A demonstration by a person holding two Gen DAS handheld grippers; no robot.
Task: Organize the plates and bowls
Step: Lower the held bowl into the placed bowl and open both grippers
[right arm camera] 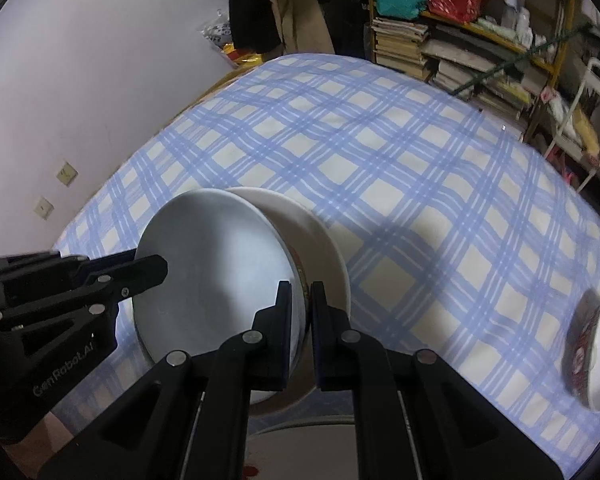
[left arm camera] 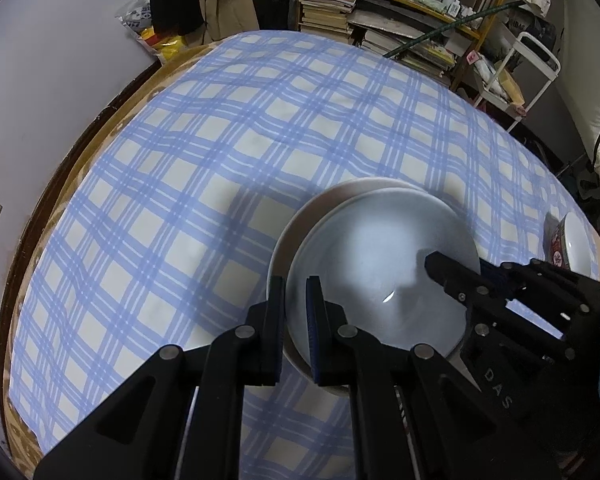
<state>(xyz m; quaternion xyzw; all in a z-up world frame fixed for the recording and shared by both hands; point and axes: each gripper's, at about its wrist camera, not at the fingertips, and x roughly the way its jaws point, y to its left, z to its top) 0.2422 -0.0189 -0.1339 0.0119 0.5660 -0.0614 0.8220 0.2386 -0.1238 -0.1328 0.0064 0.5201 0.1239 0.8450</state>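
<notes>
A pale white bowl with a red pattern on its outside sits over a wider cream plate on the checked tablecloth. My left gripper is shut on the bowl's near rim, one finger inside and one outside. The right gripper reaches in from the right and grips the opposite rim. In the right wrist view my right gripper pinches the bowl at its right rim, above the plate. The left gripper holds the far left rim. I cannot tell whether the bowl touches the plate.
A second red-patterned bowl lies tilted near the table's right side, also at the right edge of the left view. A round pale rim shows at the front. Blue-checked tablecloth stretches back to bookshelves and a white rack.
</notes>
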